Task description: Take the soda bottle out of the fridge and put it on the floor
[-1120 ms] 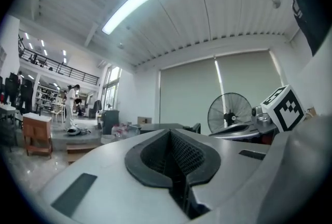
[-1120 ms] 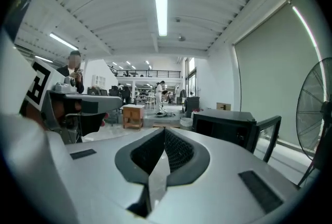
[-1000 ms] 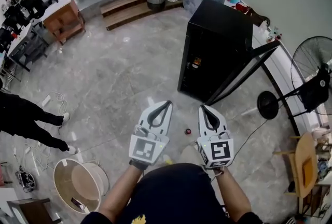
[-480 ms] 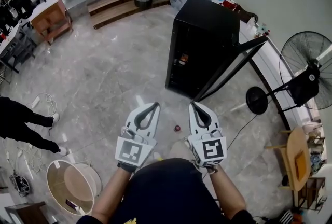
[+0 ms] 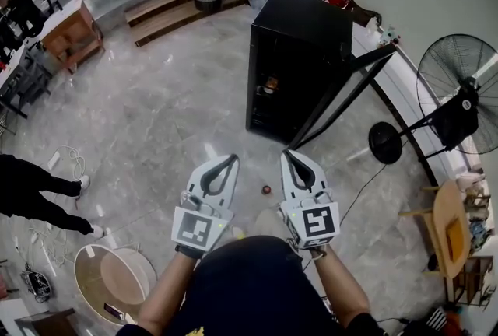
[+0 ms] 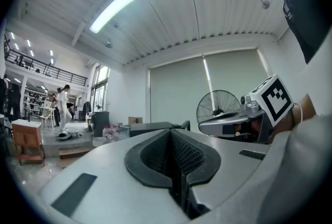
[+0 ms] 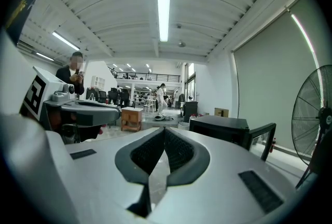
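The soda bottle (image 5: 271, 84) seems to be the small orange-marked thing on a shelf inside the black fridge (image 5: 311, 27), well apart from both grippers, though it is too small to be sure. The left gripper (image 5: 230, 162) and right gripper (image 5: 289, 159) each have their fingers pressed together on nothing. Reaching in like that would likely knock the bottle over. The open door (image 5: 342, 97) juts out on the right and could catch an arm, and the red thing (image 5: 266, 190) on the floor (image 5: 171, 117) lies in the walking path. Count: one fridge, one door, one bottle seen, two grippers, one red thing, one fan (image 5: 467, 89)
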Demonstrator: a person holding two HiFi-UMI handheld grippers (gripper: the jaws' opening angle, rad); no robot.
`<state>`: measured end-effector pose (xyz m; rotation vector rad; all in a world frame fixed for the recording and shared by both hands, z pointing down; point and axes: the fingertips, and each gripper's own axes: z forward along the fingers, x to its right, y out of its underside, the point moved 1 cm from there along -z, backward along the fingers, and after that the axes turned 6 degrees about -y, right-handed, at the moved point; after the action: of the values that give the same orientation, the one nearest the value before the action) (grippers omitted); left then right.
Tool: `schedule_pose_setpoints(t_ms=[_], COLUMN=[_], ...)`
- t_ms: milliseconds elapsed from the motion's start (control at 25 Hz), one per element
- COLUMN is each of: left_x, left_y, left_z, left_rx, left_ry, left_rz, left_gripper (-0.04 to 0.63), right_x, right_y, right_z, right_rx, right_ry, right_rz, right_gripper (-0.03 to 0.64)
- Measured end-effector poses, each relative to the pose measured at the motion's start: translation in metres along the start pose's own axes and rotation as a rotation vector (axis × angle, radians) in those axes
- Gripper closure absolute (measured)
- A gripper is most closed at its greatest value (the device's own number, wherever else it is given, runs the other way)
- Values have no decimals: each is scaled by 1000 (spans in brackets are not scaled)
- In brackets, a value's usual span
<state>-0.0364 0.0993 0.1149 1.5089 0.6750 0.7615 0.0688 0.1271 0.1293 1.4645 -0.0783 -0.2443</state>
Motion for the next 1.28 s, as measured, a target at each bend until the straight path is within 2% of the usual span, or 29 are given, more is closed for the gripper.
schedule_pose_setpoints(t_ms=[1280], left_x=[1], left_y=[2], left_z=[-4], left_rx=[8], left_ry=[-23], left_rz=[5], left_gripper=[577], right_x=[-7], right_y=[-2], right_z=[-5], right_rx=[9], right_ry=[-28], right_rz=[-18], right_gripper=[621])
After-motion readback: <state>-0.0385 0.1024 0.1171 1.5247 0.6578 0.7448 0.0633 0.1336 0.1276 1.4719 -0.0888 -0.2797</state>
